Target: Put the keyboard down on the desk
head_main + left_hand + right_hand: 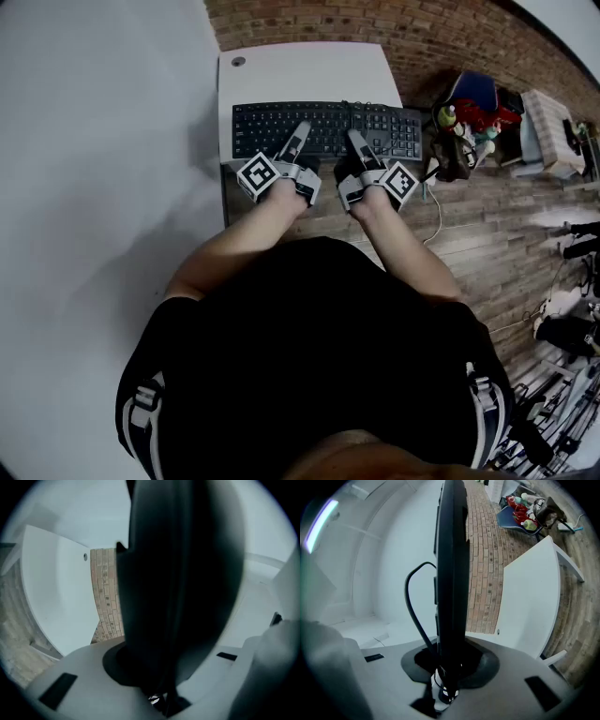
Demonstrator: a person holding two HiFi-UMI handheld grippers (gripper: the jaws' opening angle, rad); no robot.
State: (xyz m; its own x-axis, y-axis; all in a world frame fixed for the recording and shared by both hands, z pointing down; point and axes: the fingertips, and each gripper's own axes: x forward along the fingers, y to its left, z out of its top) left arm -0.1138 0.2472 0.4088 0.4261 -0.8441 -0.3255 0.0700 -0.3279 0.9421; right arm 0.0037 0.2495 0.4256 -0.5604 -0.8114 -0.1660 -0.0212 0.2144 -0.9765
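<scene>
A black keyboard (328,129) hangs level over the near part of the white desk (309,67), and its right end reaches past the desk's edge. My left gripper (298,142) is shut on its near edge left of the middle, and my right gripper (360,146) is shut on it right of the middle. In the left gripper view the keyboard (183,573) is a wide dark slab seen edge-on between the jaws of the left gripper (164,688). In the right gripper view the keyboard (452,564) is a thin slab clamped in the right gripper (447,679), and its black cable (411,606) loops to the left. The desk (529,602) lies well beyond it.
The floor (469,244) is brick-patterned. A blue bin of toys and bottles (469,105) stands right of the desk, with boxes (548,131) further right. A white cable (437,220) trails on the floor. A white wall (103,141) fills the left side.
</scene>
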